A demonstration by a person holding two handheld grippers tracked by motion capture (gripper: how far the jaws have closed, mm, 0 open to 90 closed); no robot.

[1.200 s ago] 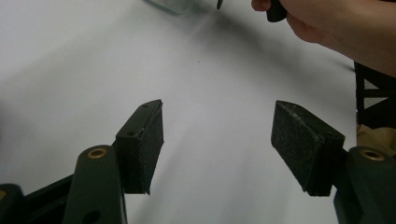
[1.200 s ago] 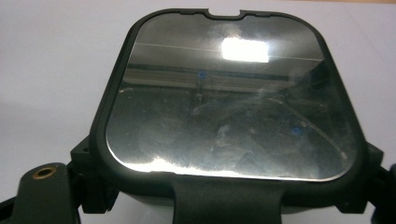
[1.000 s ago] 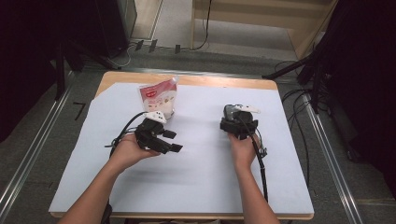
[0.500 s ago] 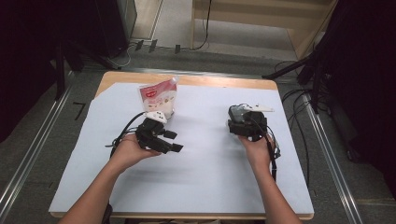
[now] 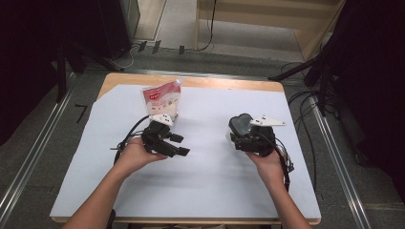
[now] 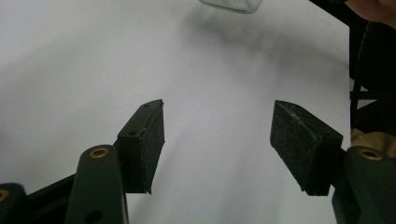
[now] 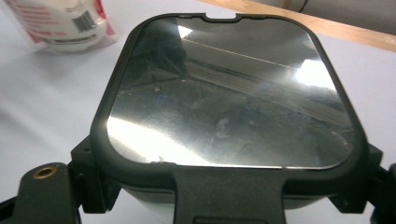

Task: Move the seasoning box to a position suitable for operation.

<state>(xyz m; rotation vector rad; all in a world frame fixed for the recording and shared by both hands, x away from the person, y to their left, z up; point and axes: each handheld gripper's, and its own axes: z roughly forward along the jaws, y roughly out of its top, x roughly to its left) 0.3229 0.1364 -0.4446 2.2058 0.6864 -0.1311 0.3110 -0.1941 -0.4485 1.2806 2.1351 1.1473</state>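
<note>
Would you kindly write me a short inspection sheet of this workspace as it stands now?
Surface: wooden table under a white sheet.
Job's things: dark-framed glossy lid held in the right claw; something clear sits under it, unidentifiable.
Clutter: red-and-white pouch standing at the sheet's far left.
Grippers: left claw open, nothing between its pads; right claw shut on the lid.
Cables: one trailing from each claw, more on the floor at right.
Surroundings: grey floor, metal rails, dark stands.

Pouch [image 5: 162, 99] behind left gripper [image 5: 173, 144], apparently touching
</note>
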